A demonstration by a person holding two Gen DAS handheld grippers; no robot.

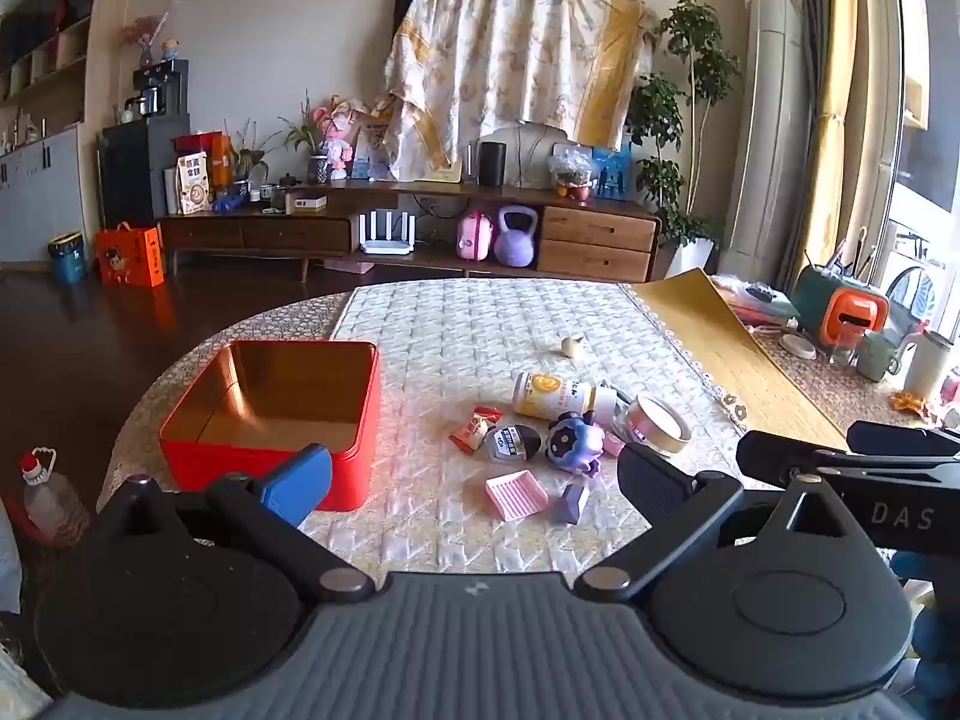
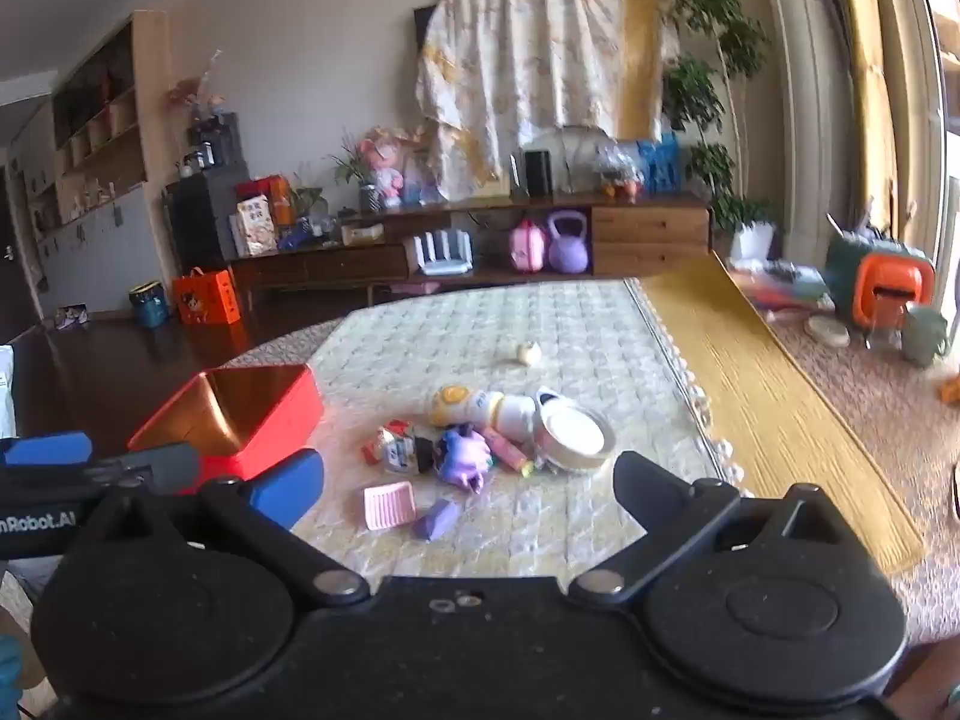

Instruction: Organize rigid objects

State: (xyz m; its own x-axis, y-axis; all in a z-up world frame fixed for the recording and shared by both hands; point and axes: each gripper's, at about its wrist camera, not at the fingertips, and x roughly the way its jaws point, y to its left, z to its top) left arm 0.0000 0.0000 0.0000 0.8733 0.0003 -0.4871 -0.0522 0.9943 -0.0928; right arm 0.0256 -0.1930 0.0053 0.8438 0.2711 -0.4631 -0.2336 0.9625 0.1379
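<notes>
While both grippers hang above the near edge of the tabletop with nothing between their fingers, the small things lie untouched on the quilted cloth (image 1: 480, 324). The left gripper (image 1: 477, 483) has its jaws spread wide, and so does the right gripper (image 2: 468, 495).

A red tin (image 1: 270, 462), open and empty, sits toward the left edge of the tabletop, just beyond the left gripper's blue finger. To its right, near the middle of the cloth, the loose items cluster:
- a yellow-and-white bottle (image 1: 561, 395) lying on its side;
- a round lidded jar (image 1: 659, 423) touching the bottle's cap end;
- a purple figure (image 1: 573, 441) in front of the bottle;
- a black-and-white egg-shaped toy (image 1: 511, 443) and a red wrapped candy (image 1: 476, 427) to the figure's left;
- a pink ridged tray (image 1: 516, 495) and a lilac block (image 1: 572, 503) nearest the front edge.

A small cream figurine (image 1: 573, 346) stands apart, farther back on the cloth.
</notes>
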